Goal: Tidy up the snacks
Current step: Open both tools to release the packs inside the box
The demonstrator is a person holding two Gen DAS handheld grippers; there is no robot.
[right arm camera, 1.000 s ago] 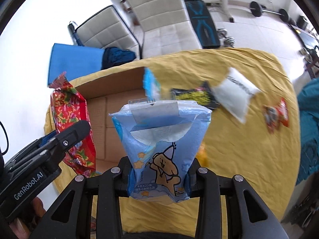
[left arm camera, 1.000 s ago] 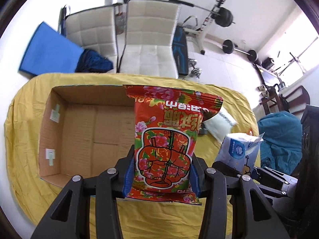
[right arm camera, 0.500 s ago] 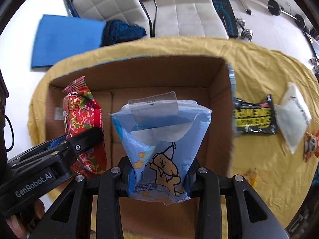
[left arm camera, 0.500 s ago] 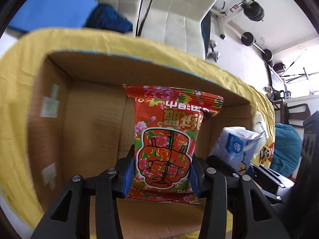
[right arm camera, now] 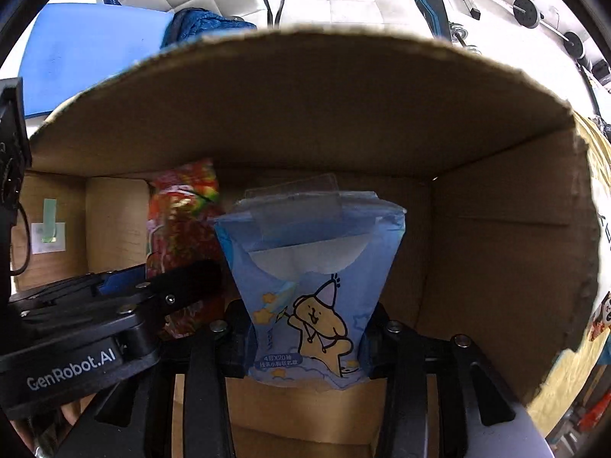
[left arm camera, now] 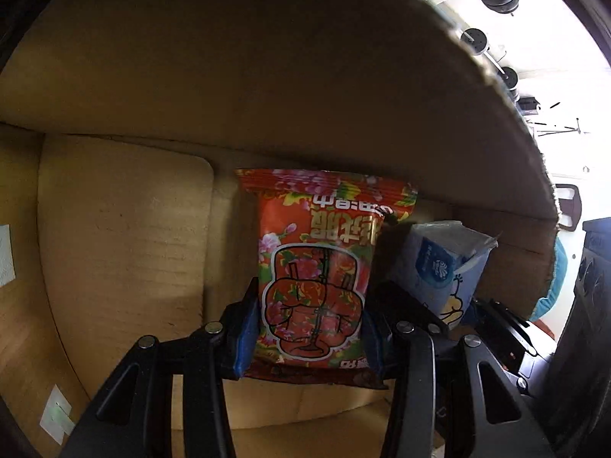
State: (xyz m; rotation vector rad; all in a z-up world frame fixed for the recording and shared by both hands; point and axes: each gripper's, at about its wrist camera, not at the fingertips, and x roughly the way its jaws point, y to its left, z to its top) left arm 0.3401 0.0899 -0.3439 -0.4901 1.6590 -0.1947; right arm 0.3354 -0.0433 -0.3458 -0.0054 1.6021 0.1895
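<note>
Inside the cardboard box, my left tongs clamp a red snack bag at centre frame, my right tongs a blue pack.

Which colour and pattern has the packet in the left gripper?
Red packet with flowers; left wrist view.

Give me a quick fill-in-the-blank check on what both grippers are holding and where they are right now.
1. The left gripper is shut on a floral snack bag whose main colour is ____.
2. The right gripper is shut on a ____ tissue pack printed with a cartoon dog.
3. Both packs are held inside the cardboard ____.
4. Seen from the right wrist, the snack bag is to the ____ of the tissue pack.

Missing words: red; blue; box; left
</note>
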